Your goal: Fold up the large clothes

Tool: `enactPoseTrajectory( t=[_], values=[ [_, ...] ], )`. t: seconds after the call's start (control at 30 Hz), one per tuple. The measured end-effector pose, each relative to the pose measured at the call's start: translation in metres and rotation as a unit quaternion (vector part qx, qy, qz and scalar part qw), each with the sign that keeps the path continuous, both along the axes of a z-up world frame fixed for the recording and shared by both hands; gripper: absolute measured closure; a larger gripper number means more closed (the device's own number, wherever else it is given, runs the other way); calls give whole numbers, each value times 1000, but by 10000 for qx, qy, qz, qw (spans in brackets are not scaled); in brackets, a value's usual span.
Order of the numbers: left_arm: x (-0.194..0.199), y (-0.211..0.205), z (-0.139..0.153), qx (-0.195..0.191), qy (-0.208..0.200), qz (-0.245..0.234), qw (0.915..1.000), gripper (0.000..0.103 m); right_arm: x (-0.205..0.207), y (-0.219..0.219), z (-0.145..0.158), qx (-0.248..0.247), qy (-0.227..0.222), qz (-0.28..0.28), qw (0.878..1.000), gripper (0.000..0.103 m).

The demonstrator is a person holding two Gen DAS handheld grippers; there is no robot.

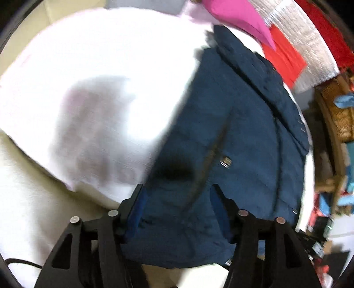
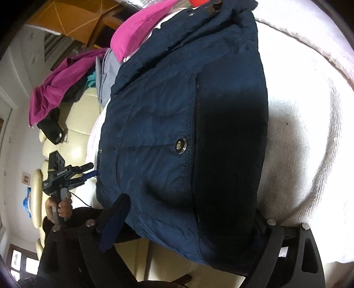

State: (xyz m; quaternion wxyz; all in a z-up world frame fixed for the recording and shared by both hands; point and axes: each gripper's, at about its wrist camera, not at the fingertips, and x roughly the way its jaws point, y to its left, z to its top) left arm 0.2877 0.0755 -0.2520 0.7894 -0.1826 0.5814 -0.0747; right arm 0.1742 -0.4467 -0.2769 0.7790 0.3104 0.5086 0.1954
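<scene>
A navy padded jacket (image 1: 232, 137) lies folded on a white fleece blanket (image 1: 106, 66). It also fills the right wrist view (image 2: 168, 115), with a metal snap button (image 2: 181, 145) showing. My left gripper (image 1: 177, 195) is open, its fingers (image 1: 135, 206) standing apart over the jacket's near edge. In the right wrist view the left gripper (image 2: 89, 171) sits at the jacket's left edge, held by a hand. My right gripper (image 2: 190, 212) is open wide, one finger (image 2: 117, 212) by the jacket's hem; the other fingertip is hidden in dark shadow.
A pink garment (image 1: 239, 20) and red cloth (image 1: 285, 59) lie beyond the jacket. More pink and grey clothes (image 2: 66, 88) are piled on the cream sofa (image 2: 73, 137). A wicker shelf (image 1: 338, 115) stands at the right.
</scene>
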Motion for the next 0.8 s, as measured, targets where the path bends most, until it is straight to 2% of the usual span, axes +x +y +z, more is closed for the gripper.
enactPoseTrajectory(
  t=[0.1, 0.27, 0.33, 0.4, 0.47, 0.53, 0.6, 0.63, 0.7, 0.77, 0.8],
  values=[
    [3, 6, 0, 424, 21, 67, 9991, 38, 1, -2, -2, 131, 68, -78, 9999, 6],
    [15, -19, -21, 581, 479, -649, 9950, 38, 3, -1, -1, 113, 101, -86, 9998, 5],
    [20, -26, -28, 719, 585, -734, 9930, 38, 4, -1, -1, 163, 113, -129, 9997, 5],
    [25, -27, -33, 614, 652, -706, 9935, 38, 2, -8, -3, 265, 132, -191, 9994, 5],
    [31, -32, -35, 447, 643, -673, 9947, 45, 0, -11, -3, 344, 148, -233, 9990, 5],
    [27, -27, -32, 294, 581, -765, 9949, 63, 0, -10, -3, 324, 156, -253, 9990, 6],
    [19, -24, -28, 266, 490, -869, 9947, 74, 0, -8, -2, 248, 161, -266, 9992, 7],
    [18, -27, -26, 274, 415, -939, 9943, 79, -1, -6, -1, 148, 171, -295, 9993, 11],
    [17, -32, -24, 380, 336, -1036, 9933, 79, -3, -6, 1, 46, 184, -395, 9990, 20],
    [19, -33, -26, 440, 411, -1004, 9931, 74, -6, -12, 1, 186, 173, -456, 9986, 35],
    [20, -34, -28, 456, 479, -963, 9931, 68, -7, -14, 2, 360, 129, -444, 9983, 39]
  ],
)
